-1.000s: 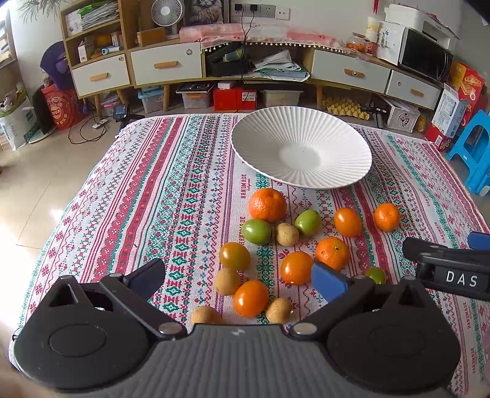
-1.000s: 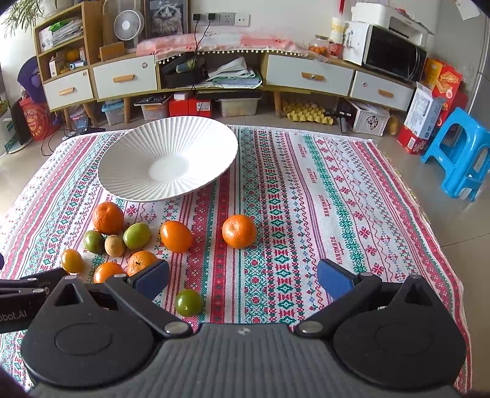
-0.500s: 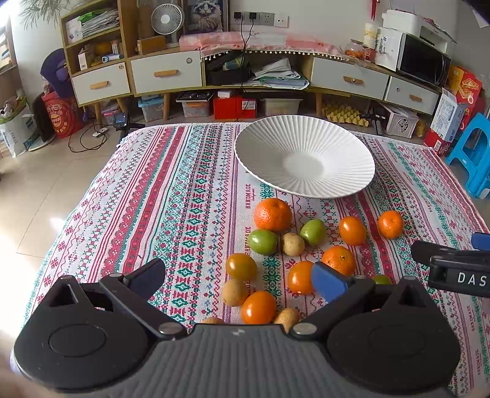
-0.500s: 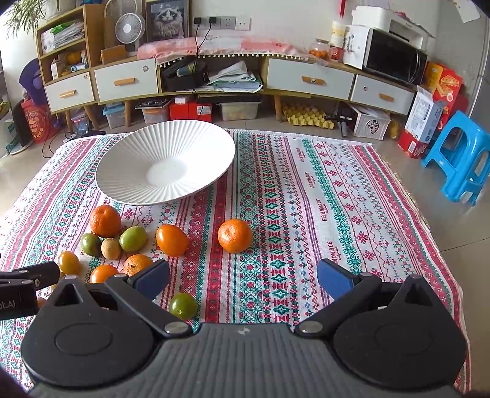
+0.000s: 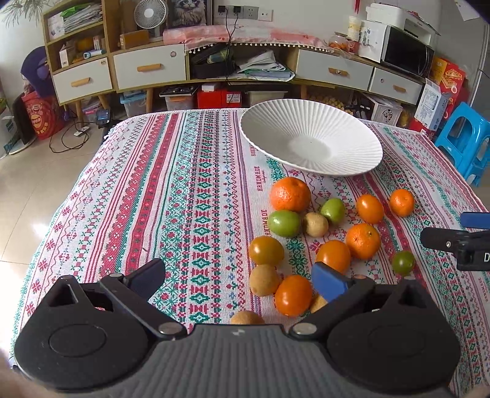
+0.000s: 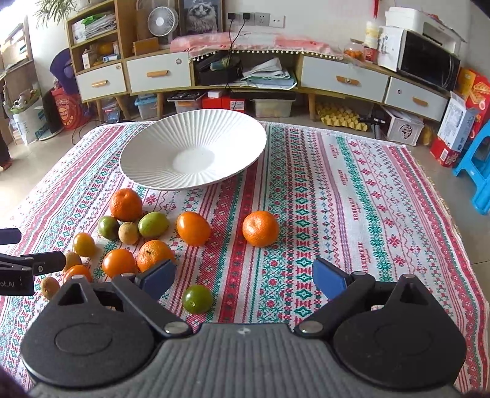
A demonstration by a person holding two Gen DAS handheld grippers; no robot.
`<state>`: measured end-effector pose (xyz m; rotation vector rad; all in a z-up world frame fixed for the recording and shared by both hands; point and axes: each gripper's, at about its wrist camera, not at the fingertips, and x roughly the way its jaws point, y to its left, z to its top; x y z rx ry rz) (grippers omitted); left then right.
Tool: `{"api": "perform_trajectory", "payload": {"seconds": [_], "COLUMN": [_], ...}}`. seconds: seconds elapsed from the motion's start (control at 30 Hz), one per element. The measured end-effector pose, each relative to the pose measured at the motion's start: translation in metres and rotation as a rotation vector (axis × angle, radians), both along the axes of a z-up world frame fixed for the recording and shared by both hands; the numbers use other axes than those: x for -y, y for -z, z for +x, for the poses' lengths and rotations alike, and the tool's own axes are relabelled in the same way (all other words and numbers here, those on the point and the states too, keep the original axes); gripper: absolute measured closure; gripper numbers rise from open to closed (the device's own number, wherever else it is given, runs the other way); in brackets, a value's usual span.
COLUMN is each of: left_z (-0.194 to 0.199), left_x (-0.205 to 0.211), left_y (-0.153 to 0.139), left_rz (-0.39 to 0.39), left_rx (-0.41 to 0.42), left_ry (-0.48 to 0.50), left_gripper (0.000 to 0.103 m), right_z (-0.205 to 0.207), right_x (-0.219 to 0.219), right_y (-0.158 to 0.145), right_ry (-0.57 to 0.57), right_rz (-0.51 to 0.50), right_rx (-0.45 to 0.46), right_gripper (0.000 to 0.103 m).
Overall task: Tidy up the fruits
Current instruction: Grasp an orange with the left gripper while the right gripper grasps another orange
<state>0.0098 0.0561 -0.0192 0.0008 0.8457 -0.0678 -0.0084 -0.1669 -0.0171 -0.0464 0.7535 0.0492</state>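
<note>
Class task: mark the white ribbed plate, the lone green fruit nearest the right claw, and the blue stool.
white ribbed plate (image 6: 147, 171), right wrist view, left rim.
green fruit (image 6: 197, 298), right wrist view, centre.
blue stool (image 5: 465, 134), left wrist view, seat.

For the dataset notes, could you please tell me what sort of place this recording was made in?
Most likely a lived-in room of a home. A white bowl and loose fruit sit on a patterned tablecloth; behind stand a wooden sideboard with drawers, a microwave and a small desk fan.

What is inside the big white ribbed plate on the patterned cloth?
Nothing lies in the white ribbed plate: both views show its bare centre. All the fruits lie on the striped patterned cloth in front of it. What is under the plate is covered.
</note>
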Motion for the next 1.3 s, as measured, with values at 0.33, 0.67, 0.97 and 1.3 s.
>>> {"api": "perform_trajectory", "payload": {"seconds": [0.33, 0.67, 0.97, 1.3], "left_z": [-0.011, -0.019, -0.015, -0.01], "left_x": [-0.016, -0.021, -0.011, 0.002], "left_y": [0.012, 0.007, 0.021, 0.03], "left_rz": [-0.105, -0.155, -0.144, -0.117], "left_rx": [0.029, 0.031, -0.024, -0.03], "left_ry": [0.151, 0.268, 0.334, 0.339], "left_gripper": [0.024, 0.062, 0.074, 0.069], "right_z": [0.002, 0.001, 0.008, 0.018], "right_x": [-0.017, -0.03, -0.048, -0.053], "right_y": [0.013, 0.011, 0.018, 0.026], "right_ry": [-0.155, -0.239, -0.302, -0.283], "right_rz": [0.105, 0.15, 0.182, 0.239], "right_rx": [-0.031, -0.046, -0.083, -0.113], "right_gripper": [0.029, 0.061, 0.075, 0.066]}}
